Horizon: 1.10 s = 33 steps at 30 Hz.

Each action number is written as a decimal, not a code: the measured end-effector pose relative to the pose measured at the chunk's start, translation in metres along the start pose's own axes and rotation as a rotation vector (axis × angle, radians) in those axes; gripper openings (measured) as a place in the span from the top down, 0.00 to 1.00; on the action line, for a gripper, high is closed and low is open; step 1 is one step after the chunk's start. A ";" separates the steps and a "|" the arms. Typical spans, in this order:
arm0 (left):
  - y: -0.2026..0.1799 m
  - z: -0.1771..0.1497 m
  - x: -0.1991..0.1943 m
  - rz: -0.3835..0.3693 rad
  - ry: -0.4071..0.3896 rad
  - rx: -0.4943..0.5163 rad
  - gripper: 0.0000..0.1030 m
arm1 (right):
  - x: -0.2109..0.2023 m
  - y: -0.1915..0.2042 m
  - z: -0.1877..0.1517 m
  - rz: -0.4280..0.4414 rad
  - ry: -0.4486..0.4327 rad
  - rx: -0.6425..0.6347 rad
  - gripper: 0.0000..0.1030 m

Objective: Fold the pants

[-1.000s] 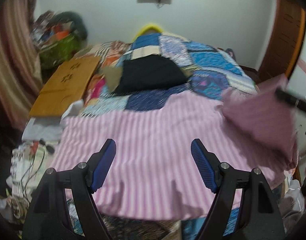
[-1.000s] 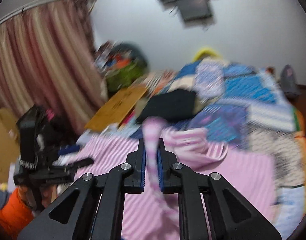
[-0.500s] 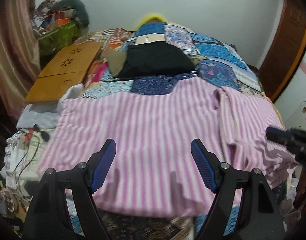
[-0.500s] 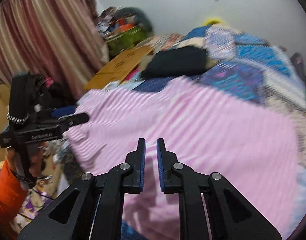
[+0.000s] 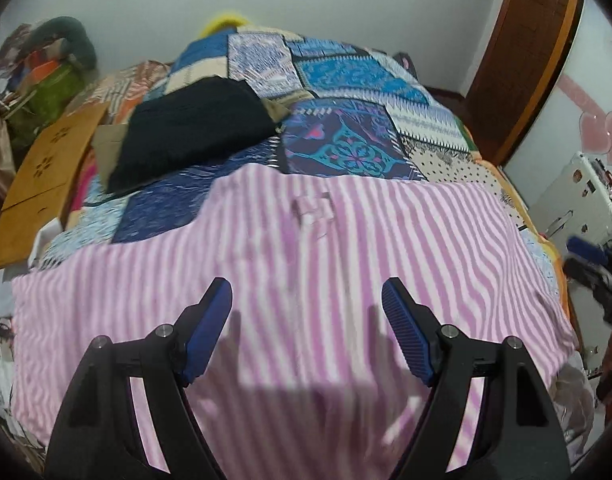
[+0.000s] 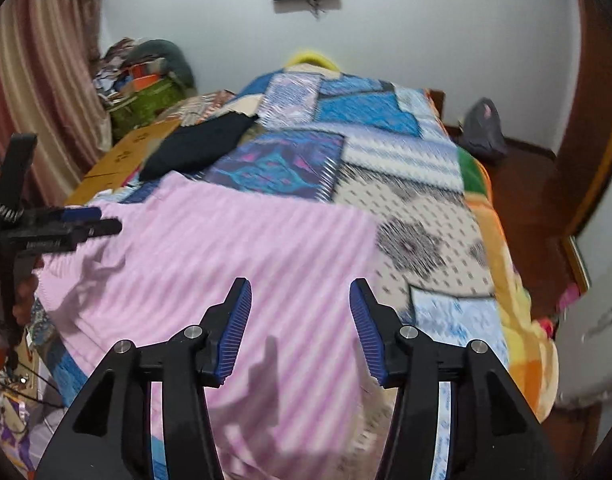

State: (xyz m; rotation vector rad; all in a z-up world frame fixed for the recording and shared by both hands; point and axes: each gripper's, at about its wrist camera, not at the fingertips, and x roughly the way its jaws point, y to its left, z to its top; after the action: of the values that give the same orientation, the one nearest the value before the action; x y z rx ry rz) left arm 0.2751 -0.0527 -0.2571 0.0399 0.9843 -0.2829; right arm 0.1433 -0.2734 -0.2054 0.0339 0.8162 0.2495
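pants (image 5: 306, 264): pink-and-white striped, spread flat across the near end of the bed, crotch notch at about 10 o'clock in the left wrist view. Also visible in the right wrist view (image 6: 233, 264), filling the lower left half of the frame.

left gripper (image 5: 306, 300): jaws spread wide, nothing between them, hovering over the middle of the pants. Its shadow falls on the fabric right below. In the right wrist view it sits at 9 o'clock (image 6: 85, 222), over the pants' left edge.

right gripper (image 6: 299, 304): jaws opening right now, nothing pinched, just striped fabric underneath. In the left wrist view it pokes in at 3 o'clock (image 5: 586, 256), pretty blurry, off the right edge of the pants.

patchwork quilt (image 5: 346, 80): blue-ish patches, covers the bed beyond the pants, toward 12 o'clock.

black cloth (image 5: 193, 128): dark folded bundle on the quilt at about 11 o'clock, well apart from the pants.

wooden board (image 5: 45, 168): tan, with flower cut-outs, along the bed's left side at 9 to 10 o'clock.

curtain (image 6: 37, 80): striped pinkish, upper left in the right wrist view.
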 end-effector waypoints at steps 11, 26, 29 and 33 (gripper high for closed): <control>-0.021 0.050 0.074 0.043 0.109 0.004 0.41 | 0.014 -0.033 -0.035 0.060 0.068 0.080 0.54; 0.009 0.055 0.036 0.174 -0.018 -0.041 0.87 | 0.006 -0.020 -0.040 0.088 0.053 0.062 0.54; 0.029 0.049 0.040 0.158 0.048 -0.097 0.81 | 0.007 -0.014 -0.040 0.080 0.063 0.042 0.54; 0.047 0.031 0.016 0.123 0.038 -0.148 0.58 | 0.002 -0.006 -0.040 0.080 0.061 0.024 0.54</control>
State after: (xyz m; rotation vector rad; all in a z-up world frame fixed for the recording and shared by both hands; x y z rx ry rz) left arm 0.3204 -0.0159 -0.2574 -0.0294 1.0343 -0.0965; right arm 0.1168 -0.2817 -0.2354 0.0822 0.8795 0.3174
